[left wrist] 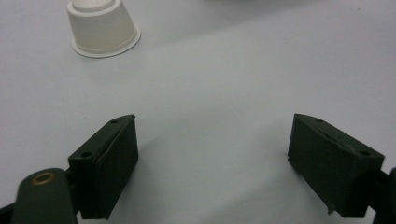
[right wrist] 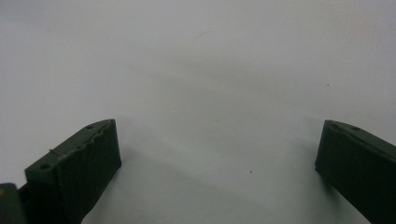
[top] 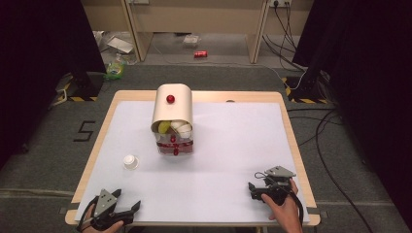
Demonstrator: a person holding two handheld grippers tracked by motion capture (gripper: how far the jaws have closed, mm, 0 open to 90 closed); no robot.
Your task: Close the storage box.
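Holding white and yellow items, cream box [top: 172,109] stands beyond small white cup [top: 130,161]

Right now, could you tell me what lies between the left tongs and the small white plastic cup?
Only bare white table, seen in the left gripper view, separates left tongs from cup.

Even overhead light; white surface [top: 228,160] bright, room edges black. Both gripper views soft, slightly grainy, with faint shadows under the jaws. White cup [left wrist: 102,25] casts a soft shadow.
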